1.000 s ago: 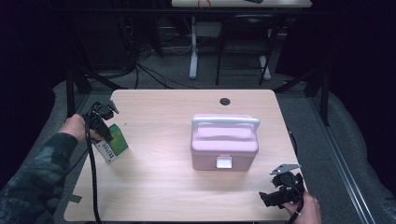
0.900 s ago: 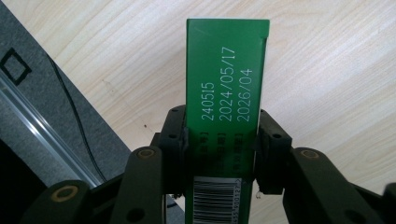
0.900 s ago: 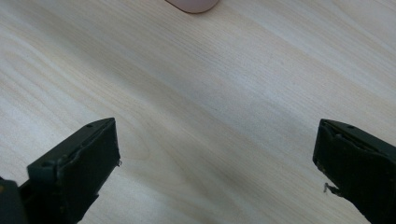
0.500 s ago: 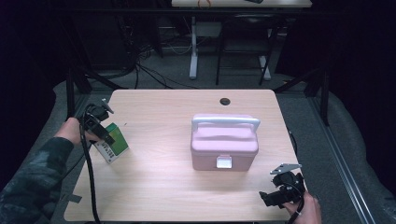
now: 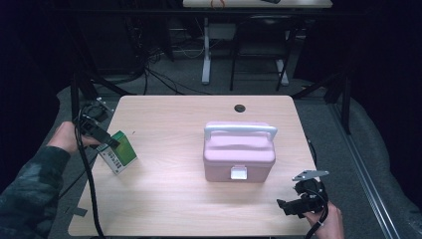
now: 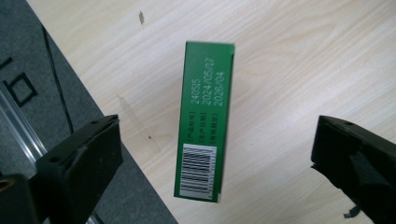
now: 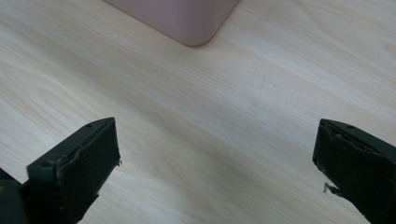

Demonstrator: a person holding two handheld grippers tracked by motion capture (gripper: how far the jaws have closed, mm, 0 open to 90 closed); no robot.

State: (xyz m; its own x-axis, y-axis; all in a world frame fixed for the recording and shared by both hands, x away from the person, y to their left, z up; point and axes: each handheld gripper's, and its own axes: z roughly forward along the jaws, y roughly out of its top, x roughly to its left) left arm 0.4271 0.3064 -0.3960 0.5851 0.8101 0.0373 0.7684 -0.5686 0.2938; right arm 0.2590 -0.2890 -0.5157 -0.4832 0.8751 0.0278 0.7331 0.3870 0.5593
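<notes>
Item: green box (image 6: 204, 121), left of the pink case (image 5: 239, 152); your left gripper (image 6: 215, 158) just released it (jaws spread, box between). Right gripper (image 7: 215, 154) released, empty. Next: withdraw clear.

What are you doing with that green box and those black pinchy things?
A person holds a gripper in each hand. The left gripper has just been opening over the green box, which lies flat on the table near its left edge, untouched. The right gripper hangs open near the closed pink case.
</notes>
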